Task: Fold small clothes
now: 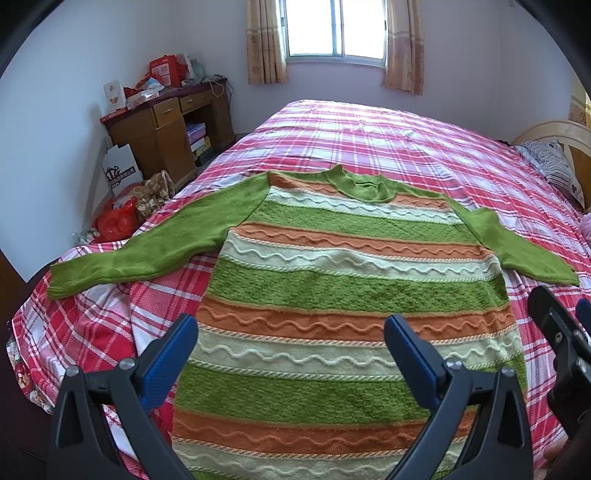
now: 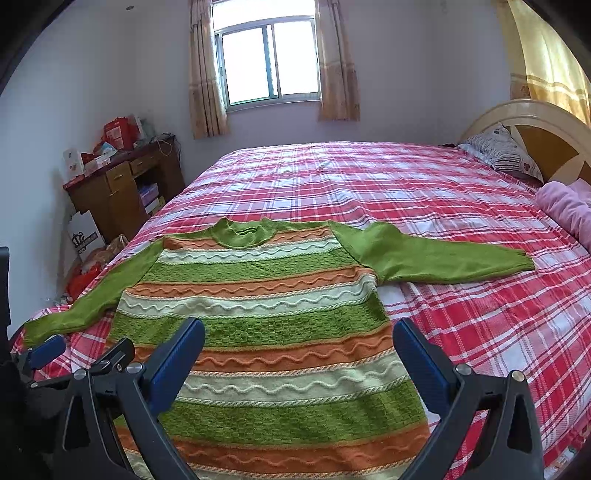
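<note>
Bed (image 1: pixel 388 147) fills both views, covered in a red/white/pink plaid sheet (image 2: pixel 480 314). Wooden headboard (image 2: pixel 546 147) on the right side, striped pillow (image 2: pixel 506 151) against it, pink blanket (image 2: pixel 569 206) bunched just below the pillow.

Sweater (image 1: pixel 332 280) lies flat on the sheet, face up, unfolded, collar (image 1: pixel 364 184) pointing toward the window (image 1: pixel 334 27). Body striped green, orange and cream with wavy ribbing. Both green sleeves spread outward: left sleeve (image 1: pixel 147 251) runs to the bed's left edge, cuff near the edge; right sleeve (image 2: pixel 436 254) stretched out toward the headboard side. Hem end is nearest the cameras.

Left gripper (image 1: pixel 291 343) hovers over the lower left part of the sweater body, jaws spread wide, nothing between them, blue fingers (image 1: pixel 173 354) clear of the knit as far as the view shows. Right gripper (image 2: pixel 299 350) hovers over the lower right part, jaws likewise spread wide and holding nothing. The two sit side by side: each shows at the edge of the other's view.

Wooden desk (image 1: pixel 173 125) in the far left corner by the wall, red boxes (image 1: pixel 166 68) piled on top. Bags (image 1: pixel 122 218) on the floor beside it. Curtains (image 1: pixel 402 48) flank the window.
</note>
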Motion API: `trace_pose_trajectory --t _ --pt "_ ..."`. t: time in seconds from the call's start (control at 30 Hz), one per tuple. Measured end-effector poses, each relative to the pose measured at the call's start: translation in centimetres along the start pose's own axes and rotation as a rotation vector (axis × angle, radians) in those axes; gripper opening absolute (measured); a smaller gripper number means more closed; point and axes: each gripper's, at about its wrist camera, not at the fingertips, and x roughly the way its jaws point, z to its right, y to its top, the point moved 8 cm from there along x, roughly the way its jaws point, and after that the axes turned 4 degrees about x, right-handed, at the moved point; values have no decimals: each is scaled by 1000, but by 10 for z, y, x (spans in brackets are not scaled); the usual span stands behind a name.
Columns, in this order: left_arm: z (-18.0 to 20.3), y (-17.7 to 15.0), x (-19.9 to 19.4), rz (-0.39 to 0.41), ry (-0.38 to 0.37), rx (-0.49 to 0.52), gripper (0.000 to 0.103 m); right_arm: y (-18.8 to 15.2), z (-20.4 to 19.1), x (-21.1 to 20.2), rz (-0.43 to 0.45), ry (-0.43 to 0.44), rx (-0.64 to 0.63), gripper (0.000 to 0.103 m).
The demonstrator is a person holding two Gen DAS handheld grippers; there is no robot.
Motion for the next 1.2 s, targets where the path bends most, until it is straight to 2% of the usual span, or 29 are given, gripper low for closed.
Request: trace_pose_trajectory --t 0.3,0.93,1.07,1.2 --pt "1 -1 3 -3 4 5 103 3 -1 6 -9 4 -3 102" --pt "8 9 43 -47 12 8 103 2 8 47 -59 16 17 102" --pt "-5 18 62 -32 27 -20 103 15 29 62 -67 8 60 102" --pt "-28 28 91 -26 105 -58 103 37 83 83 -68 -6 164 101"
